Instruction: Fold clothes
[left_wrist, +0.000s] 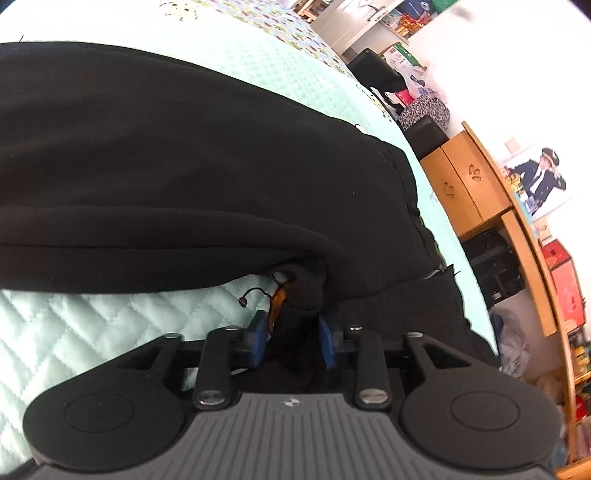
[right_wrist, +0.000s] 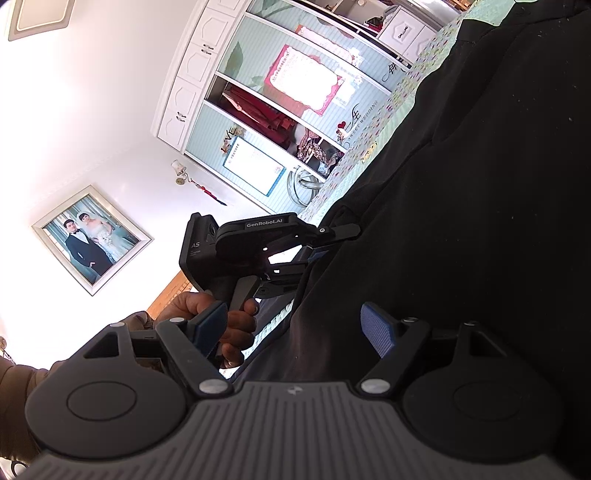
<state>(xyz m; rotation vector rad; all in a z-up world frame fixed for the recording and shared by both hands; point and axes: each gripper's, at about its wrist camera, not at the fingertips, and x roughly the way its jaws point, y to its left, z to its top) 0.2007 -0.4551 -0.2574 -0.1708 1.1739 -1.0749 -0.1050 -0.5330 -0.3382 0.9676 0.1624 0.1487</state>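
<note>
The left gripper is pinching a soft, thick black garment by its hem, near the bed edge. The right gripper is hanging spread, empty.

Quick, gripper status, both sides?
Left gripper: jaws partly closed around a bunch of the black garment; firm grip cannot be told.
Right gripper: open, holding nothing.

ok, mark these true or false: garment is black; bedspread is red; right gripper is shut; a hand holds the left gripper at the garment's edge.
1. The garment is black. True.
2. The bedspread is red. False: it is mint green and quilted.
3. The right gripper is shut. False: its jaws stand wide open with nothing pinched.
4. A hand holds the left gripper at the garment's edge. True, seen from the right wrist.
</note>
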